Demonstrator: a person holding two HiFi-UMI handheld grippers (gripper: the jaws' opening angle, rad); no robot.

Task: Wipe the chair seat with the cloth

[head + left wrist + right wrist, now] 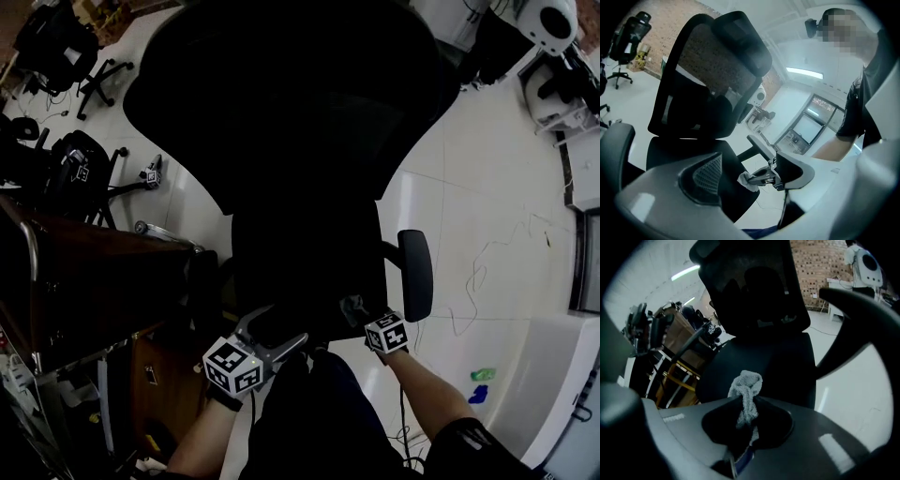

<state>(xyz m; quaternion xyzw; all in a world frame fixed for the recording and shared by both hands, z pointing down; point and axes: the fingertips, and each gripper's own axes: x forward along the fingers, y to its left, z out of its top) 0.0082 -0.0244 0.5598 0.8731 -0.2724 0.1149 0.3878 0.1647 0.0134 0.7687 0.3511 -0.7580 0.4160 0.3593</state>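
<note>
Covering the room is a glossy white tiled floor [487,187], with a red-brown brick wall [820,263] behind it.

One black office chair [300,141] stands at the centre. It has a mesh backrest with a curved headrest on top. Its two armrests have smooth padded tops, one on the left [616,147] and one on the right [415,274]. The chair seat [764,366] is broad, matte black and gently rounded at the front.

A brown wooden surface [103,272] stands beside the chair on the left.

Two grippers are present, and each carries one cube with black-and-white square markers.
- **Left gripper [281,326]:** its metal tongs are spread apart and grip nothing. It hovers at the front left of the seat.
- **Right gripper [745,413]:** its tongs are clamped together on the cloth [746,390].

The cloth is a single piece of pale grey, nubby terry, bunched into a twisted wad. It sits at the seat's front edge, towards the right side. Whether it touches the seat cannot be confirmed.

Two small items lie on the floor at the right, one green [483,375] and one blue [479,395].
</note>
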